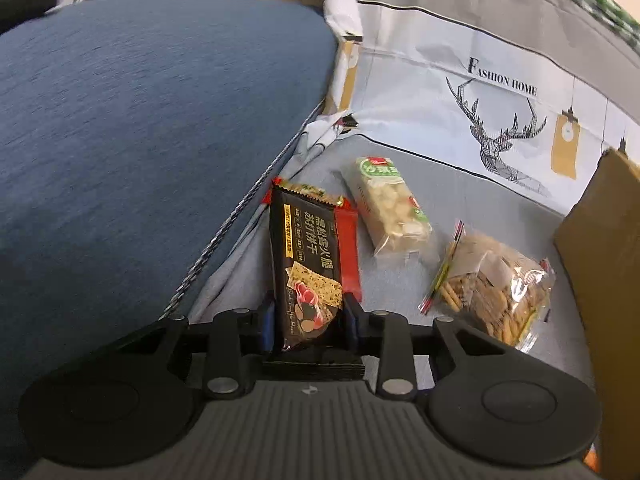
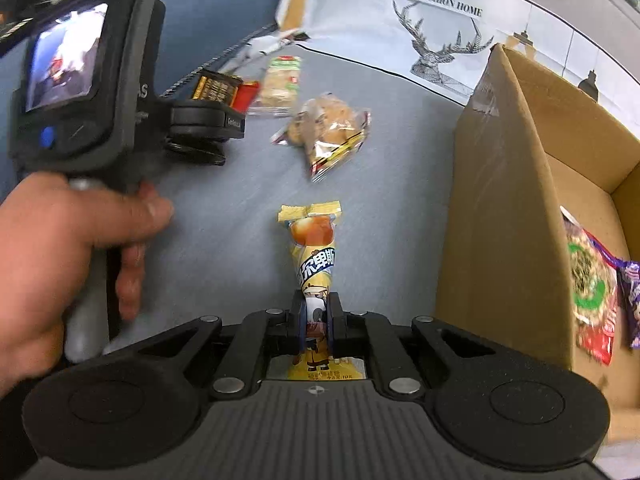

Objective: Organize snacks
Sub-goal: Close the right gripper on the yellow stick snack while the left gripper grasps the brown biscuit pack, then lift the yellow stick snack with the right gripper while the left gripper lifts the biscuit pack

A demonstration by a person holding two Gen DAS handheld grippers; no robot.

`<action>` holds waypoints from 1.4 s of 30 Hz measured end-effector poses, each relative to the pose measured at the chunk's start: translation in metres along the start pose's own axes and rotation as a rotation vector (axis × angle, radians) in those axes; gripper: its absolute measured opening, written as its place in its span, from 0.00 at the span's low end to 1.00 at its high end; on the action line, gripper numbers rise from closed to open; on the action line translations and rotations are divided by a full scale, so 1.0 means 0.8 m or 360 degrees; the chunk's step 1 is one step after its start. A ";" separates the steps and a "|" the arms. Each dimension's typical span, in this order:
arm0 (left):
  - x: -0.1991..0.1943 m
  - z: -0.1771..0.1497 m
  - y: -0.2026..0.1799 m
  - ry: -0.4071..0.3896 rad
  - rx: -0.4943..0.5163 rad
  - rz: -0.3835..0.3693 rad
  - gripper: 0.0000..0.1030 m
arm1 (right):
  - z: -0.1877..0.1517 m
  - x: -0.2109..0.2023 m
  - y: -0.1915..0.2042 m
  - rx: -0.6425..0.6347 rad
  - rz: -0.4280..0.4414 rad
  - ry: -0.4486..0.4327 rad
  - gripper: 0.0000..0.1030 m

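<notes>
My left gripper [image 1: 310, 304] is shut on the near end of a black cracker packet [image 1: 308, 248], which lies over a red packet [image 1: 349, 248] against the blue cushion. To their right a white-and-green bar pack [image 1: 390, 208] and a clear bag of biscuit sticks [image 1: 492, 284] rest on the grey sheet. In the right wrist view, my right gripper [image 2: 316, 308] is shut on a yellow snack packet [image 2: 316, 248] that sticks forward above the sheet, just left of the cardboard box [image 2: 500, 200].
The open box holds colourful snack packs [image 2: 592, 292] on its floor. A person's hand [image 2: 60, 240] holds the left gripper's handle at the left. A big blue cushion [image 1: 140, 120] fills the left side. A deer-print cloth [image 1: 500, 120] rises behind the snacks.
</notes>
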State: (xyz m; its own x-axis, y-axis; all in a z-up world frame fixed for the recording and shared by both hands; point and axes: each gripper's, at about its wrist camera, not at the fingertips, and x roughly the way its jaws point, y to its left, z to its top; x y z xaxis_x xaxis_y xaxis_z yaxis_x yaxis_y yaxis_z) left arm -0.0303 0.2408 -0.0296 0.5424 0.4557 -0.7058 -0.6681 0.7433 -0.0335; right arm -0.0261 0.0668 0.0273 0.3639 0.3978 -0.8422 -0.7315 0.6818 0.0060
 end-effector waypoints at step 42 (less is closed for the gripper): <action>-0.098 -0.050 -0.031 0.0265 0.0420 -0.0121 0.64 | -0.060 0.007 -0.011 0.0110 0.0226 -0.0121 0.29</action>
State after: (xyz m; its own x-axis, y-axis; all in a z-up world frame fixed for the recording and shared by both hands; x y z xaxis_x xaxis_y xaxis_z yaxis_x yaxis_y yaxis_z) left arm -0.0762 0.1670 -0.0019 0.4802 0.3236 -0.8153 -0.4616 0.8836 0.0789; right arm -0.0452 0.0337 -0.0037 0.3044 0.5368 -0.7869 -0.7381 0.6551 0.1613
